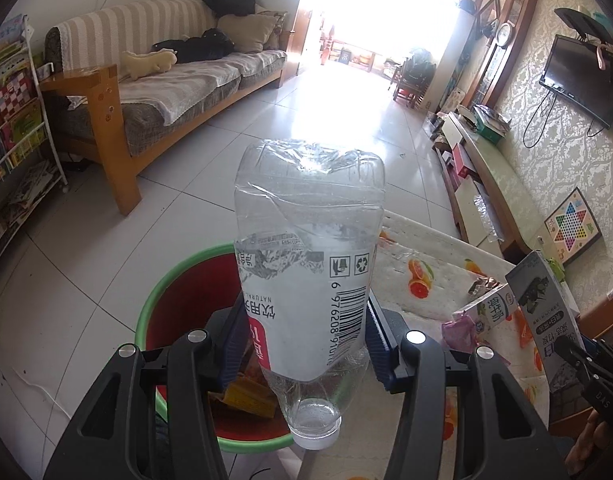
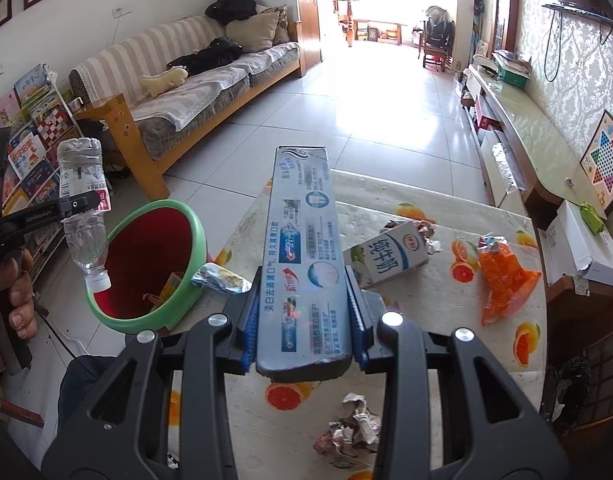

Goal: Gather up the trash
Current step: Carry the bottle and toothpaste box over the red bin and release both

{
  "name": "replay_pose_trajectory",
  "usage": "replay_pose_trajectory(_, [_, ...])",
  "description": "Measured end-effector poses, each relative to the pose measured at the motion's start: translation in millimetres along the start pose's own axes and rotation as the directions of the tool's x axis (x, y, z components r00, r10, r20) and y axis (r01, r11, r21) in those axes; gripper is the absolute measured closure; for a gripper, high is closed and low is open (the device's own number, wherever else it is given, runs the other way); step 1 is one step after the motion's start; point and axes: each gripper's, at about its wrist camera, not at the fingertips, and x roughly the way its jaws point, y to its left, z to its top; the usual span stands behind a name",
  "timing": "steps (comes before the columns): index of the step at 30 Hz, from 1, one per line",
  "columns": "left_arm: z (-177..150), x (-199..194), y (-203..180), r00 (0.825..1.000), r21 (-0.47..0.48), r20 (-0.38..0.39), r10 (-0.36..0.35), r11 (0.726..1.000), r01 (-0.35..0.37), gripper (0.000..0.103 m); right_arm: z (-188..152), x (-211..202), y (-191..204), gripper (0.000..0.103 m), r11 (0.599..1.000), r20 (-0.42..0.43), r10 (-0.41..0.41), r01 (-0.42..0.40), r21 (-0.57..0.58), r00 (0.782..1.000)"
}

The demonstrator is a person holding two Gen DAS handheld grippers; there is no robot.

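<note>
I am holding a crumpled clear plastic water bottle [image 1: 306,280] upside down in my left gripper [image 1: 304,344], its blue-padded fingers [image 1: 234,340] clamped on the labelled middle of the bottle, with the white cap hanging just above the mouth of the round bin with a green rim and red inside [image 1: 174,280], which is standing on the floor against the edge of the counter [image 2: 386,200] with its fruit-print cloth. In my right gripper [image 2: 304,336] I am carrying a long grey-blue toothpaste carton [image 2: 302,256], the fingers [image 2: 246,336] pressing on its two long sides near the end closest to me, and it is pointing out over the counter, not yet over the bin. Judging by what I see, the job is partly done: some yellow and orange packaging is already lying in the bottom of the bin, and these two pieces are on their way. Still waiting on the counter are a white milk carton with blue lettering [image 2: 390,256] lying on its side, an orange plastic snack bag [image 2: 502,284], a crushed silvery foil wrapper [image 2: 218,278] touching the bin rim, a ball of crumpled paper [image 2: 350,432] near me, and smaller crumpled scraps [image 2: 426,234] behind the milk carton, so several more trips are probably needed.
</note>
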Motion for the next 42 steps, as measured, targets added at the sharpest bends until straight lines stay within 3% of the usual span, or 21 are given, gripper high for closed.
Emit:
replay_pose_trajectory(10, [4,20,28,0.999,-0.018,-0.017,0.043,0.999,-0.043,0.053,3,21,45,0.068,0.997,-0.029,0.062,-0.064,-0.050,0.998])
replay_pose_trajectory(12, [4,23,28,0.998,-0.021,-0.018,0.054,0.998,-0.054,0.043,5,23,49,0.068,0.996,-0.031,0.065,-0.067,-0.054,0.997])
replay_pose_trajectory(14, [3,23,30,0.998,-0.035,-0.009,0.057,0.998,-0.057,0.014,6,26,52,0.068,0.996,-0.034,0.067,-0.069,-0.057,0.997])
replay_pose_trajectory(15, [3,22,29,0.998,-0.041,-0.002,0.059,0.997,-0.059,0.013,7,26,53,0.068,0.996,-0.035,0.068,-0.070,-0.059,0.997])
replay_pose_trajectory(24, [-3,9,45,0.996,-0.101,0.016,0.093,0.991,-0.091,0.008,11,33,70,0.068,0.991,-0.045,0.099,-0.102,-0.086,0.994])
replay_pose_trajectory(34, [-10,-12,73,0.990,-0.171,0.046,0.132,0.978,-0.123,0.008,20,53,131,0.068,0.967,-0.077,0.190,-0.200,-0.160,0.979])
replay_pose_trajectory(42, [-14,-16,94,0.988,-0.191,0.045,0.147,0.972,-0.136,0.008,26,78,171,0.068,0.949,-0.108,0.216,-0.234,-0.209,0.970])
